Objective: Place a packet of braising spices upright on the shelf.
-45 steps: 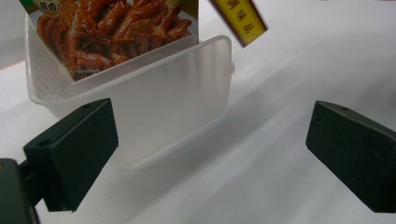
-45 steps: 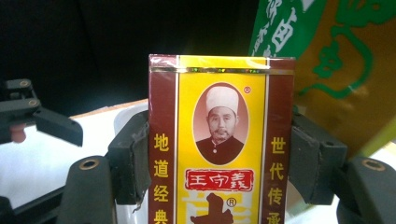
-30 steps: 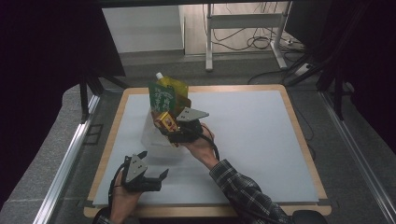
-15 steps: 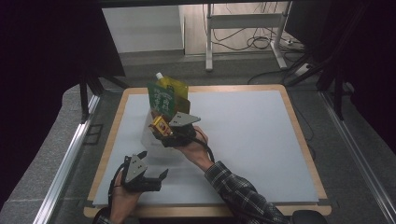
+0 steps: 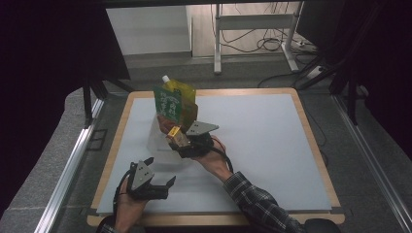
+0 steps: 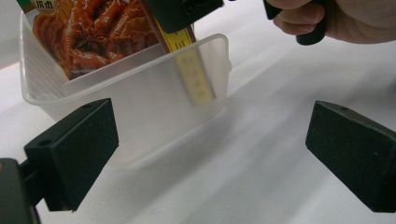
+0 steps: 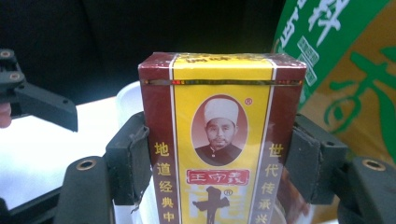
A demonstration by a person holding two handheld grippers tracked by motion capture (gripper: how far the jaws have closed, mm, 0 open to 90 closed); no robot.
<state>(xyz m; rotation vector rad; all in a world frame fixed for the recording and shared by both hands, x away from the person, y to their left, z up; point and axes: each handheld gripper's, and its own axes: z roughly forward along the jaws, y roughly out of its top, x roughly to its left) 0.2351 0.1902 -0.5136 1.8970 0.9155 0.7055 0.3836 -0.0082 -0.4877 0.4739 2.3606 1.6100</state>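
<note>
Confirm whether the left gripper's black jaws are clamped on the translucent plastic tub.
No: the left gripper has its jaws spread wide apart, short of the translucent plastic tub and touching nothing.

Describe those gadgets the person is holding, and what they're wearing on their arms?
Each hand grips a black tool: the left gripper and right gripper both carry a grey three-cornered plate on top and end in two blocky black jaws with screw holes. A black cable trails from the right one along the wrist. The right arm wears a dark plaid sleeve.
</note>
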